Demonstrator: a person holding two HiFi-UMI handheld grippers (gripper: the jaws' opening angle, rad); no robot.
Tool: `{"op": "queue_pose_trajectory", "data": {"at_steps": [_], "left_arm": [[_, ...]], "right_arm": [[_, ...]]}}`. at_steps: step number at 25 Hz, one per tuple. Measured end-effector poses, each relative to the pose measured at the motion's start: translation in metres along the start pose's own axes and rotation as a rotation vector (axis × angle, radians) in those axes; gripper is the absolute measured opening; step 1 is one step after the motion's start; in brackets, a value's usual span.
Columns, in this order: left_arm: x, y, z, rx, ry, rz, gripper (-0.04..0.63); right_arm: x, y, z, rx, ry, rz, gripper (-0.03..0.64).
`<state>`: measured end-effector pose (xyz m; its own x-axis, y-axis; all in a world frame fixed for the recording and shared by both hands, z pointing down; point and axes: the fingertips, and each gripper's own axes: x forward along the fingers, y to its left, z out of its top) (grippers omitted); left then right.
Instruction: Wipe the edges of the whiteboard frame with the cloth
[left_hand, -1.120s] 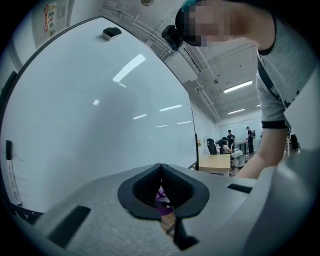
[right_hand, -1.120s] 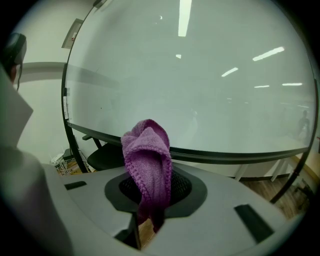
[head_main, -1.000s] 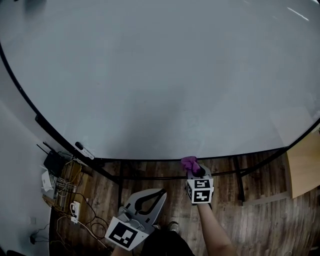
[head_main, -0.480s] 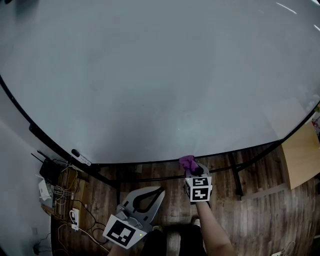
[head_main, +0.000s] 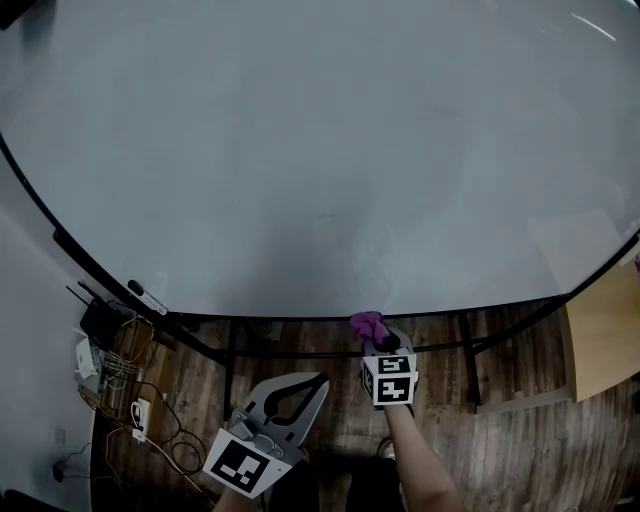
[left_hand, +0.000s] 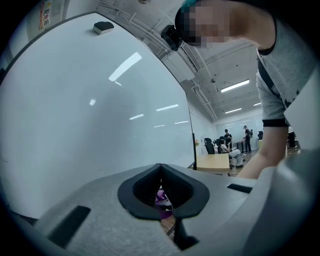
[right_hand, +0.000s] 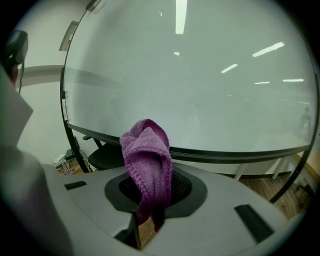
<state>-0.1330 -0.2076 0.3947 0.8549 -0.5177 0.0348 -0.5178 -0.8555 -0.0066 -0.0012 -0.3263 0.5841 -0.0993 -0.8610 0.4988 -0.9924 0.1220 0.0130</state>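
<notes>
Two grippers are held low in front of the whiteboard (head_main: 320, 150). The right gripper (right_hand: 152, 200) is clamped on a purple knitted cloth (right_hand: 148, 160), which is bunched above the jaws and raised to the black bottom rail of the whiteboard frame (head_main: 250, 319), roughly midway along it. Whether the cloth is pressed on the rail or only just beside it cannot be told. The left gripper (left_hand: 161, 187) is held lower and to the left, with its jaws together and nothing between them.

The wiping step is judged to be in hand. For it to be done well, the bunched end should be set flat on the rail's face and drawn along the edge in one steady line, with light pressure. The cloth should be kept off the white surface above. The corners, where frame and stand legs meet, are likely to call for a slower pass.

The board's surface is seen to be clean and glossy, with ceiling lights reflected in it. A marker (head_main: 147, 296) lies at the rail's left end. Tangled cables (head_main: 120, 370) lie on the wooden floor (head_main: 520, 440) below, and a pale desk (head_main: 605, 335) stands at the right.
</notes>
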Motion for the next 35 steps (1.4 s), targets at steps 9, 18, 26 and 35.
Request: {"op": "queue_pose_trajectory", "data": {"at_steps": [9,18,26,35], "left_arm": [[0.027,-0.028,0.001,-0.009,0.007,0.037,0.017],[0.052,-0.044,0.004,-0.008,0.003,0.056,0.017],[0.077,-0.057,0.008,-0.003,-0.007,0.067,0.017],[0.118,-0.081,0.006,-0.013,-0.022,0.047,0.017]], "right_arm": [[-0.008,-0.035,-0.005,-0.005,0.004,0.028,0.077],[-0.014,-0.063,-0.009,-0.013,0.011,0.037,0.077],[-0.021,-0.092,-0.013,-0.016,0.008,0.045,0.078],[-0.031,-0.133,-0.021,-0.018,0.005,0.045,0.078]]}}
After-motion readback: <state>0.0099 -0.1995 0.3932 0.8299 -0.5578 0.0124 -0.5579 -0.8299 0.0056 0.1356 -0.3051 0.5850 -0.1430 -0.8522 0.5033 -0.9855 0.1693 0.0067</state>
